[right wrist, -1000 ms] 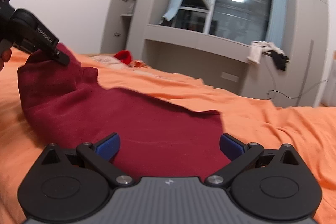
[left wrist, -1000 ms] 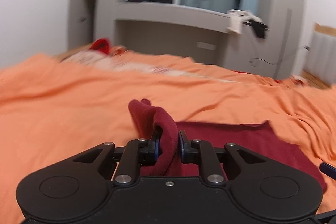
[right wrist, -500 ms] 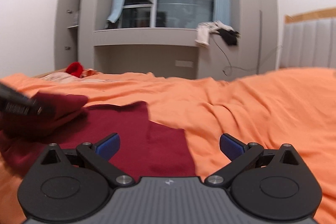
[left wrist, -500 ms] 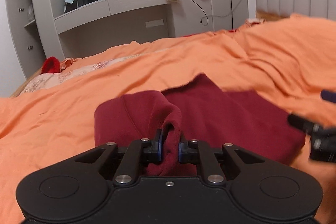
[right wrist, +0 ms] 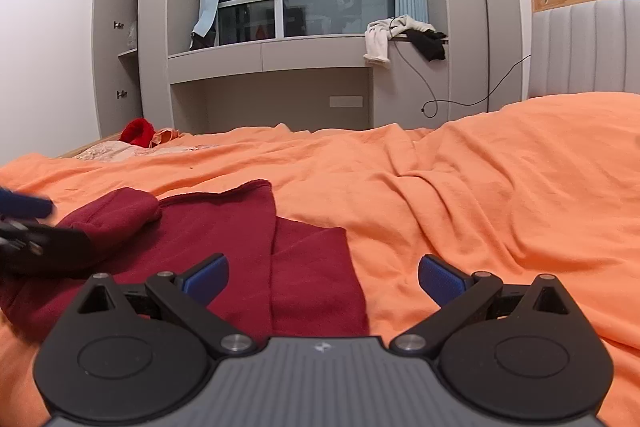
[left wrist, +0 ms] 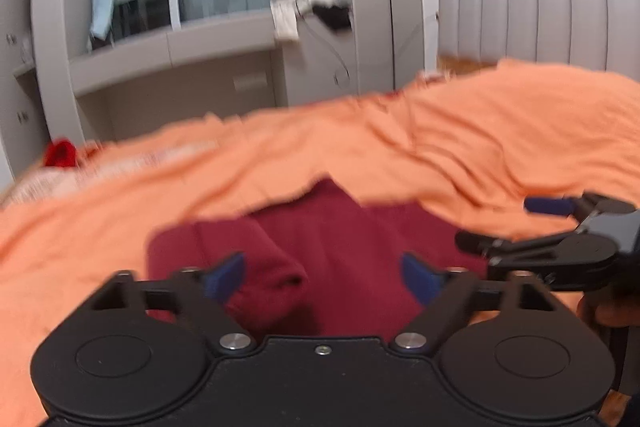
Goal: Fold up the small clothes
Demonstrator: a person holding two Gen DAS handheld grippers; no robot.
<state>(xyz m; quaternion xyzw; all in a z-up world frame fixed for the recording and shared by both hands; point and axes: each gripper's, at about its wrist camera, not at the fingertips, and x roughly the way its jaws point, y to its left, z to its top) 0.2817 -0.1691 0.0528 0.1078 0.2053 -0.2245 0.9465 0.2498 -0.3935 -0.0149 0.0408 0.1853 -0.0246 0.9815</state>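
Observation:
A dark red garment (left wrist: 340, 239) lies on the orange bedsheet (left wrist: 460, 147), with one bunched part folded over on its left side (left wrist: 264, 279). My left gripper (left wrist: 322, 277) is open just above it and holds nothing. In the right wrist view the same garment (right wrist: 240, 239) lies flat, its right edge between the fingers of my right gripper (right wrist: 322, 277), which is open and empty. The right gripper also shows at the right of the left wrist view (left wrist: 560, 227). The left gripper shows at the left edge of the right wrist view (right wrist: 28, 223).
The orange bedsheet (right wrist: 480, 187) is rumpled and rises to the right. A red item (right wrist: 138, 131) and a patterned cloth lie at the far left of the bed. A grey padded headboard (right wrist: 580, 43) stands on the right, grey cabinets and a window behind.
My left gripper has opened and let go of the bunched red fabric, which now lies folded over the garment. The right gripper stayed open and swung to the right.

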